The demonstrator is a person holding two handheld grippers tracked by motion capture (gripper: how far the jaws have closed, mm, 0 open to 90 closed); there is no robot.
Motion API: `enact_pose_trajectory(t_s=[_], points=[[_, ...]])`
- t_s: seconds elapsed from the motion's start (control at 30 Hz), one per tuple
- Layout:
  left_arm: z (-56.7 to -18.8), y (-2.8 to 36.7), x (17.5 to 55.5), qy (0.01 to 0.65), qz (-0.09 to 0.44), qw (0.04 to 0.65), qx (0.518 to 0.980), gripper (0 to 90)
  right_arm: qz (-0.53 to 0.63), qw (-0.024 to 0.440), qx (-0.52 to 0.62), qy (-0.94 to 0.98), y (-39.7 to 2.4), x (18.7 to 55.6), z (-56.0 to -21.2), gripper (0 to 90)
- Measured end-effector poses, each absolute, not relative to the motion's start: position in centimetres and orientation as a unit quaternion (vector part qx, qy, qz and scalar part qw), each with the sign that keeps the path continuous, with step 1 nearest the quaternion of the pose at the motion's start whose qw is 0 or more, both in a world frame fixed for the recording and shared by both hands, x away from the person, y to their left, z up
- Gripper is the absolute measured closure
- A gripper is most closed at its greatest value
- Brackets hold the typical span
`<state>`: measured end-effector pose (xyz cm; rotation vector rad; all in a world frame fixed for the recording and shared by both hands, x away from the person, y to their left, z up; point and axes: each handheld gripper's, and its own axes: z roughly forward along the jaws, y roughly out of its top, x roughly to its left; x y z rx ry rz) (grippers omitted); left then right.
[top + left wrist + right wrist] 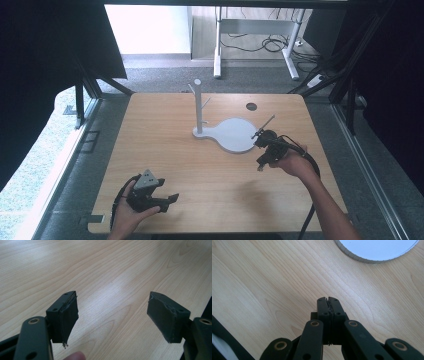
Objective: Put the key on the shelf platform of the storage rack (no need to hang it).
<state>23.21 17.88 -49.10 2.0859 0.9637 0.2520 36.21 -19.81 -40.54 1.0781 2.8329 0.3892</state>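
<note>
A white stand (pixel 198 107) with an upright post and short pegs rises from a flat rounded white base (pixel 235 135) at the table's middle. My right gripper (pixel 261 165) hovers just right of that base, its jaws pressed together with nothing between them; in the right gripper view the closed right gripper (pixel 328 300) points at bare wood below the base's rim (pixel 362 258). My left gripper (pixel 167 202) rests near the front left edge, jaws wide apart. In the left gripper view the left gripper (pixel 112 315) frames only wood grain.
The wooden table (pixel 165 150) has a dark round hole (pixel 251 106) at its far right. Black frame posts (pixel 350 100) flank the table. A white desk frame (pixel 255 35) with cables stands beyond on the floor.
</note>
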Motion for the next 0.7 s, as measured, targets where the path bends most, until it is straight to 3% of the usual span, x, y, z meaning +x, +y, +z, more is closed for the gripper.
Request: enact_pose_trajectory(t_s=[0.7], points=[[-49.0,18.0,23.2,0.38,0.101,0.403,0.826,25.1,0.123,0.043,0.363,0.923,-19.2,38.3,-39.8,89.4]])
